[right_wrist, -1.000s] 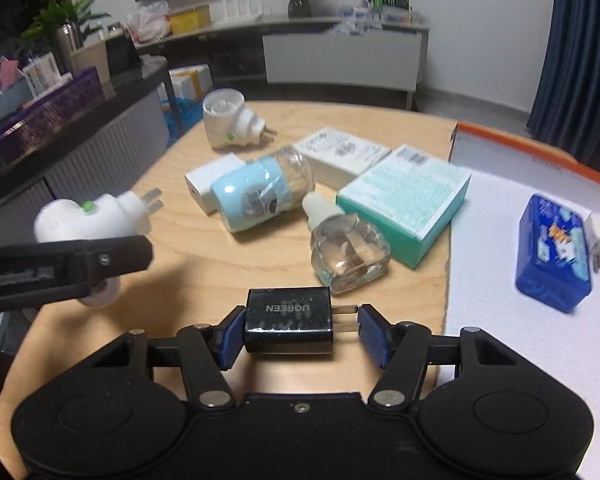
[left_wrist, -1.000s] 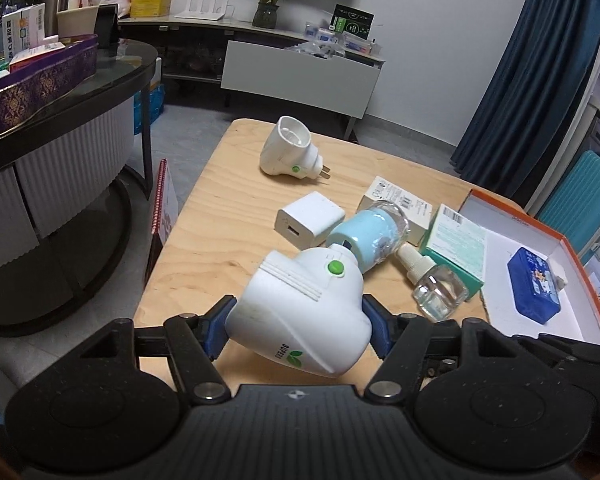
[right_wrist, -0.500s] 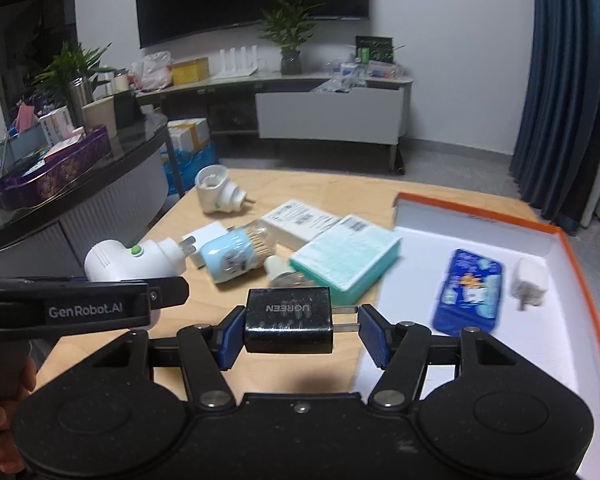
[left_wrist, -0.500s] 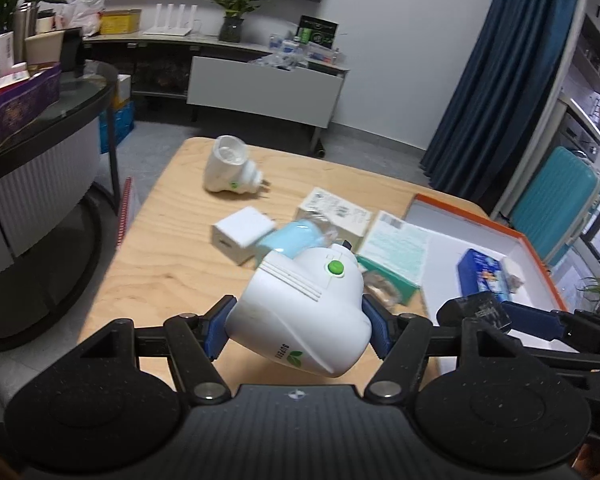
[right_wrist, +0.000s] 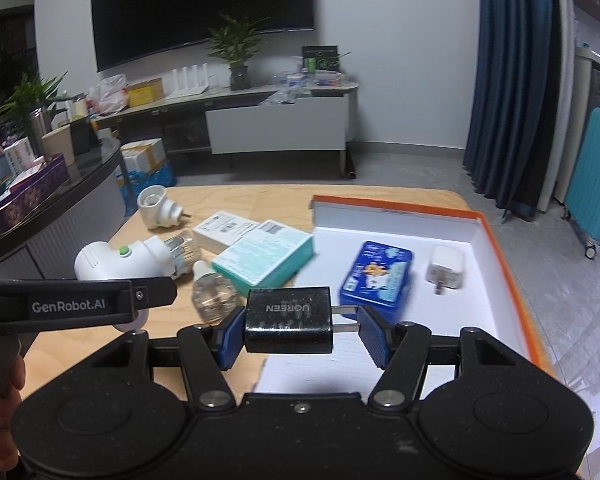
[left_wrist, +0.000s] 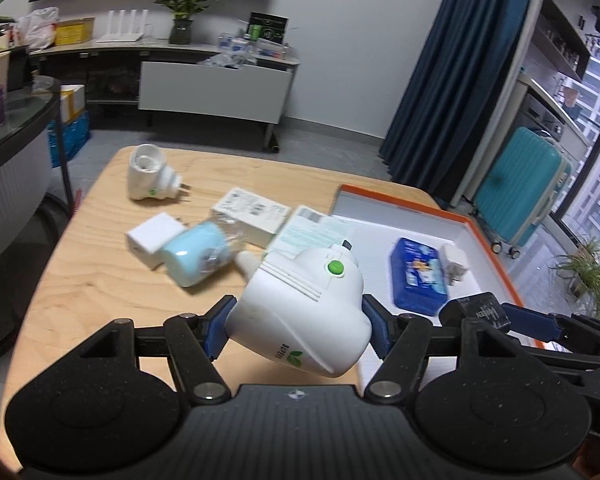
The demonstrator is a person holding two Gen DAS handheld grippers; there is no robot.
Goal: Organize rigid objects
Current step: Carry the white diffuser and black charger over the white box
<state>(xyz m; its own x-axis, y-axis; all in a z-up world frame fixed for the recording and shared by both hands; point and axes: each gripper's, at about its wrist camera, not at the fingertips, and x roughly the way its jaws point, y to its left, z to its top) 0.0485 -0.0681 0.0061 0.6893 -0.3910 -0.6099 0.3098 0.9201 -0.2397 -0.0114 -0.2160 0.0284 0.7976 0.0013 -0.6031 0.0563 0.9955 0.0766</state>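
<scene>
Black charger (right_wrist: 289,319) is clamped in right gripper (right_wrist: 302,334), white plug-in (left_wrist: 300,312) in left gripper (left_wrist: 296,330); orange-rimmed tray (right_wrist: 500,248) lies at 1 o'clock, nearer the right gripper.

left gripper (left_wrist: 296,326): matte black speckled body — two round housings, silver pivot screws
fingers (left_wrist: 216,328): blue ribbed pads
right gripper (right_wrist: 298,330): same build
side arm: white "GenRobot.AI" lettering
</scene>
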